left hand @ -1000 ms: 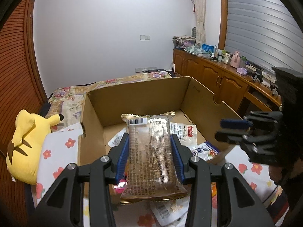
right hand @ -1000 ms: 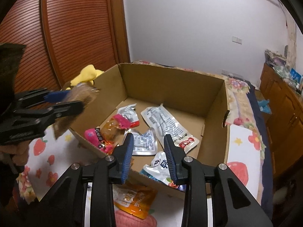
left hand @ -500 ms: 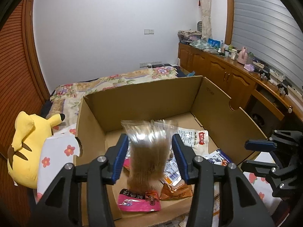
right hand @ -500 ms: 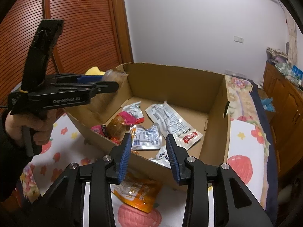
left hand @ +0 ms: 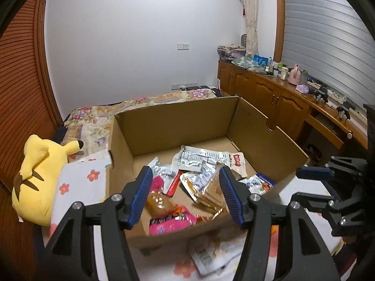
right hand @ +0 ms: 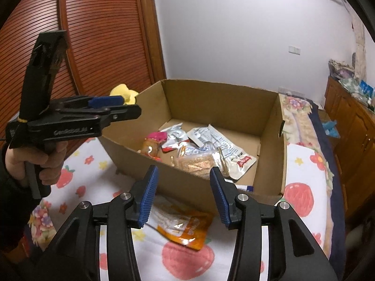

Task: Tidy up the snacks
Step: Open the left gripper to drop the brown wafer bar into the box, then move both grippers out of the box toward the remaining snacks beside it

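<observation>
The left gripper, jaws just opening, holds nothing; the brown snack bar lies mid-frame inside the cardboard box. The right gripper, also parting, hangs empty above an orange packet at lower centre.

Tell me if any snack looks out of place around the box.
Yes. An orange packet lies on the floral sheet outside the cardboard box, just in front of its near wall, under the open right gripper. The other snacks sit jumbled inside the box. Another packet lies outside too, blurred.
</observation>
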`<action>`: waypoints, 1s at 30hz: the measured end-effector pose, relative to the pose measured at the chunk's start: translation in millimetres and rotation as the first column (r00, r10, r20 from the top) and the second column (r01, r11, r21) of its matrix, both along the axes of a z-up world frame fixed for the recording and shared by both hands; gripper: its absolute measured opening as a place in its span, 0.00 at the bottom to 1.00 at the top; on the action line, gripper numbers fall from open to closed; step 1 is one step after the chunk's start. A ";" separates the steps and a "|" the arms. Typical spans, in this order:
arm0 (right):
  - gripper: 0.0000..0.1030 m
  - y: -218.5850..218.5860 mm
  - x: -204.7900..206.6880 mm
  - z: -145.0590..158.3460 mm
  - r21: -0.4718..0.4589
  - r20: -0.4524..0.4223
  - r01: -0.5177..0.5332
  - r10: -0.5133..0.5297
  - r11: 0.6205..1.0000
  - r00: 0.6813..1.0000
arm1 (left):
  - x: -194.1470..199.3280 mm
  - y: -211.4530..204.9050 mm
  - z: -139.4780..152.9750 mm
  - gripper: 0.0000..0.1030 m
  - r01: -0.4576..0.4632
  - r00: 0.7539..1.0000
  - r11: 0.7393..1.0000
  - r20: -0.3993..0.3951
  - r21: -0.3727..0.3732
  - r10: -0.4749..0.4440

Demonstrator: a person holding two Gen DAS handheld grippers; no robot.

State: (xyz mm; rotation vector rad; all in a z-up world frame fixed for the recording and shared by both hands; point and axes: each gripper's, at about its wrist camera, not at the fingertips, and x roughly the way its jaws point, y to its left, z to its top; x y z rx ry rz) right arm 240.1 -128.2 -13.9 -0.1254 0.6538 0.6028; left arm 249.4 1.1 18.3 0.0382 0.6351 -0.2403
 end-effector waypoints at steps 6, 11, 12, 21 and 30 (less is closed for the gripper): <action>0.53 6.7 -22.2 0.2 -0.002 0.014 0.002 -0.002 1.000 1.000 | -34.8 9.2 3.2 0.59 -0.007 1.000 1.000 0.029 0.003 0.007; 0.57 10.5 -32.0 -6.2 0.002 0.007 0.004 -0.004 1.000 1.000 | -56.6 16.0 -0.2 0.66 -0.005 0.999 1.000 0.041 -0.006 0.005; 0.58 11.0 -33.0 -8.8 0.008 -0.004 0.001 -0.001 1.000 1.000 | -60.2 15.9 -1.3 0.66 -0.004 0.999 1.000 0.042 -0.007 0.004; 0.61 18.9 -22.7 -37.3 -0.011 -0.069 -0.010 0.009 1.000 0.998 | -85.6 18.8 -29.6 0.67 0.006 1.000 1.000 0.003 -0.020 -0.006; 0.61 44.4 6.7 -81.7 -0.095 -0.139 -0.053 0.039 0.994 0.989 | -98.5 19.4 -58.5 0.67 0.019 0.998 1.000 -0.052 -0.016 -0.019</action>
